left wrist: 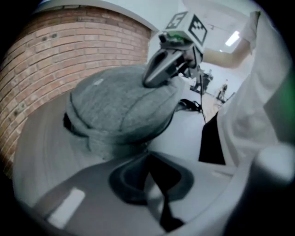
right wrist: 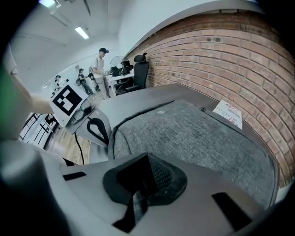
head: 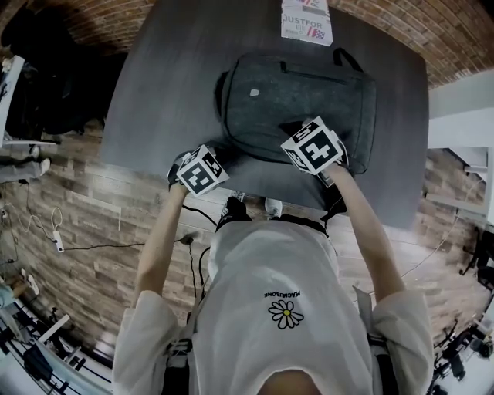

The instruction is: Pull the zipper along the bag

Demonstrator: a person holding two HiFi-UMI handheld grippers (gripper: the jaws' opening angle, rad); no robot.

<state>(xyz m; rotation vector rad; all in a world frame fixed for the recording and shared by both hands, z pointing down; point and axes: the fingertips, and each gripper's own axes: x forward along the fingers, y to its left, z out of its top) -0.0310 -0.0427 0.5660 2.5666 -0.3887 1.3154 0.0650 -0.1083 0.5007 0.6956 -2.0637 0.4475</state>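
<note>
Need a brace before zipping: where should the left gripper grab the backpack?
Probably pinch the backpack at its rounded near-left corner, coming in from the table's near edge. It lies flat, so only that thick edge gives the jaws something to close on.

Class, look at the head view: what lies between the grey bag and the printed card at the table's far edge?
Nothing but a bare strip of dark table between bag and card, clearest in the head view.
</note>
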